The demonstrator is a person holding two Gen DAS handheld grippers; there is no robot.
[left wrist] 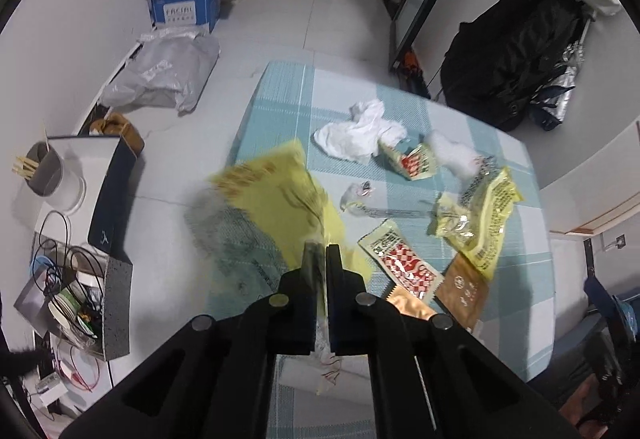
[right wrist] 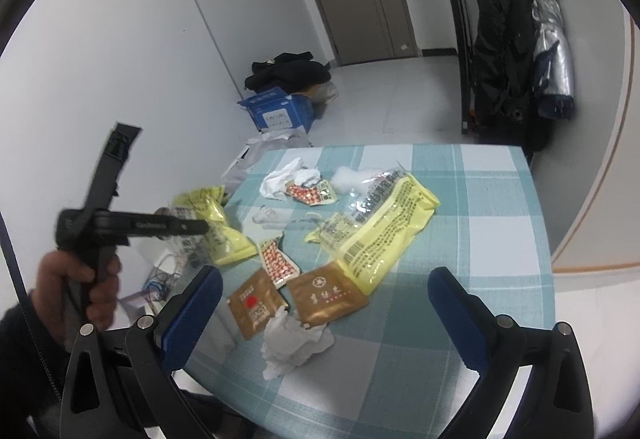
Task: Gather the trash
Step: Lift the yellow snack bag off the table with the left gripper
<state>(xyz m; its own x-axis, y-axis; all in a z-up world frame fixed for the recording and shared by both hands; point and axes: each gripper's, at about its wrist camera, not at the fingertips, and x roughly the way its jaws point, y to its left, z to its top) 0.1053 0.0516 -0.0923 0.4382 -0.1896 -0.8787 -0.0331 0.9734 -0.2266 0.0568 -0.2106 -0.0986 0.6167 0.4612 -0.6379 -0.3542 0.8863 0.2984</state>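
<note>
Yellow wrapper (left wrist: 280, 191) hangs pinched in closed jaws; packets, tissues and another yellow wrapper (right wrist: 384, 223) litter the checked cloth.

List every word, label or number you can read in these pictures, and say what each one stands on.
"FACIAL": front of the blue cardboard box on the floor.
Three Chinese characters under a round emblem: brown sachet; too soft to transcribe.
White lettering under a red dot: second brown sachet; too blurred.
Dense black print: yellow wrapper on the table; too small.
Print on the yellow wrapper held by the left gripper: blurred.
</note>
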